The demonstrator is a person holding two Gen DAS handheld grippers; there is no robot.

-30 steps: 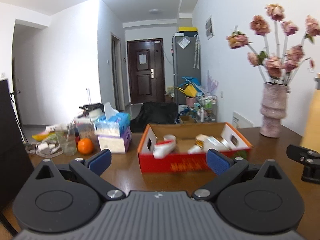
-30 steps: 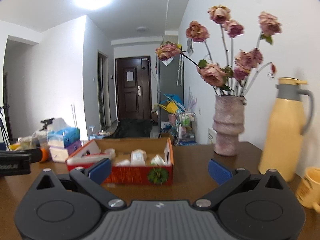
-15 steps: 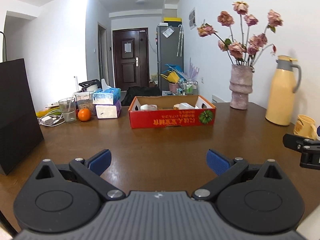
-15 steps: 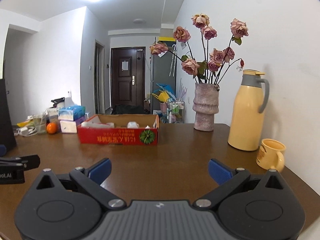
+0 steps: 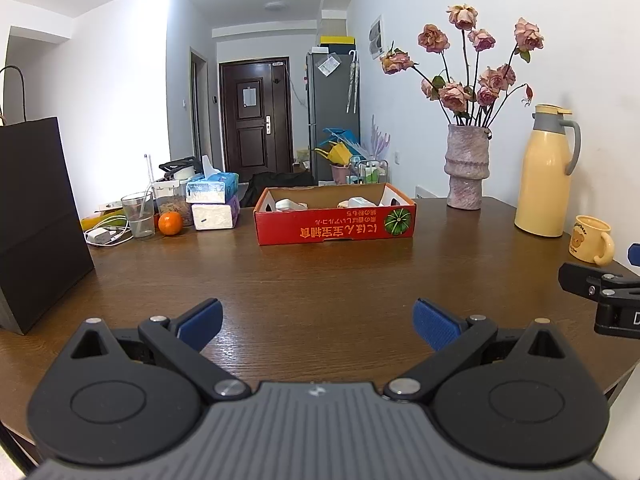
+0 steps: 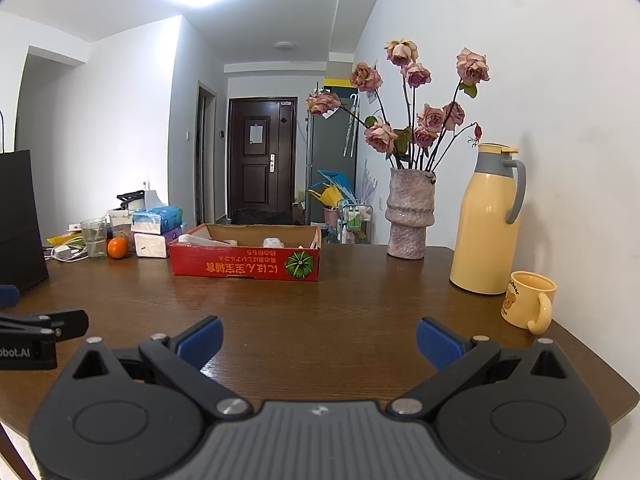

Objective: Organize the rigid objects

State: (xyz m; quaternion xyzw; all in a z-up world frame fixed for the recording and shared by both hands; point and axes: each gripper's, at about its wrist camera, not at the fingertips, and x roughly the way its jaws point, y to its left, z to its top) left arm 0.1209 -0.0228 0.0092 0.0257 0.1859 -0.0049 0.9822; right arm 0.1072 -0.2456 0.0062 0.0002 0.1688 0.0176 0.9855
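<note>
The left gripper [image 5: 316, 324] is hovering above the near part of the wooden table [image 5: 320, 280], its blue-padded fingers [image 5: 200, 322] spread wide with nothing between them. The right gripper [image 6: 318, 338] is hanging beside it over the same surface, jaws likewise wide apart and empty; in each wrist view the other tool's black tip is showing at the frame edge.

Beyond both grippers, well apart from them, the red cardboard box [image 5: 335, 227] is sitting toward the far middle of the table, holding several white rigid items [image 5: 290, 204] whose exact kind is hard to tell. Left of the box, stacked tissue packs [image 5: 212, 204], an orange [image 5: 170, 223], a drinking glass [image 5: 138, 216] and a white charger with cable [image 5: 102, 235] are crowding the far corner. Further left of the box and nearer, a black paper bag [image 5: 36, 220] is standing upright at the table edge. Right of the box, a pink vase of dried roses [image 5: 466, 168] is standing against the white wall [image 5: 580, 40], then a yellow thermos jug [image 5: 544, 172] and a yellow mug [image 5: 591, 239].

Behind the box, a hallway is leading to a dark brown door [image 5: 254, 118], with a grey fridge [image 5: 332, 112] just right of it.
</note>
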